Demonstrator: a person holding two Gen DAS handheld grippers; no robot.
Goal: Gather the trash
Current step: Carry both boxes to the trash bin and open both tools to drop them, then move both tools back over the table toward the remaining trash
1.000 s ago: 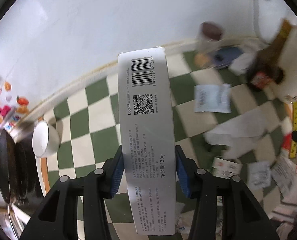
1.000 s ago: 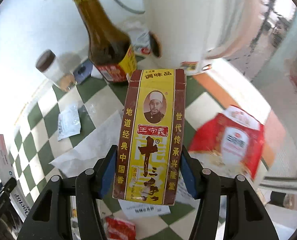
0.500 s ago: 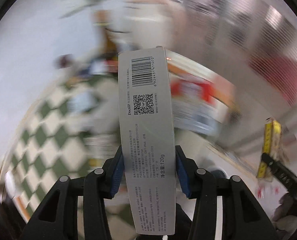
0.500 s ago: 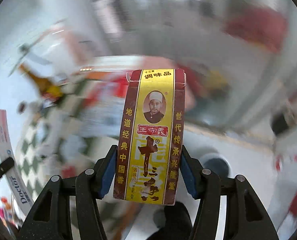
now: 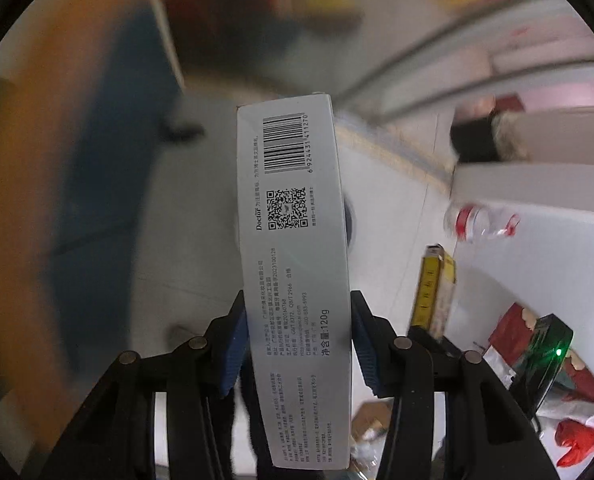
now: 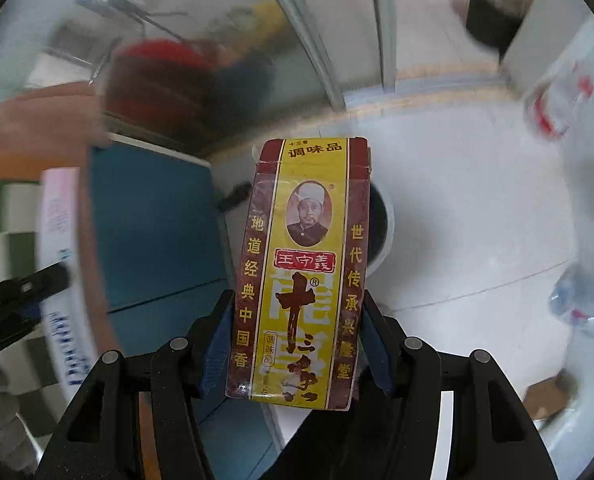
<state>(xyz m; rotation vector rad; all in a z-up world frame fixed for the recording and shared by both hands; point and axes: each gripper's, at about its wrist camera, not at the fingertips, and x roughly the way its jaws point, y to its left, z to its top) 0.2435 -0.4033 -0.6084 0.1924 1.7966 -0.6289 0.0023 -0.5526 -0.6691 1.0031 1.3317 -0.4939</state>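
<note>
Left gripper [image 5: 297, 344] jaws part-open, clamped on grey carton [image 5: 293, 264], right gripper [image 6: 293, 344] jaws wider, clamped on yellow-maroon spice box [image 6: 301, 272], both stiff card, long axes running out from jaws; dark round bin [image 6: 381, 228] on floor just beyond each box.

the left gripper [image 5: 299, 354] is held pointing down toward the floor, its blue pads [image 5: 233, 348] pressed against the two long sides of a grey box [image 5: 293, 272]. the right gripper [image 6: 295, 350] is likewise aimed steeply downward, its jaws clamped on the lower part of a yellow and maroon box [image 6: 301, 272], which is kept upright between the black fingers [image 6: 185, 364].
</note>
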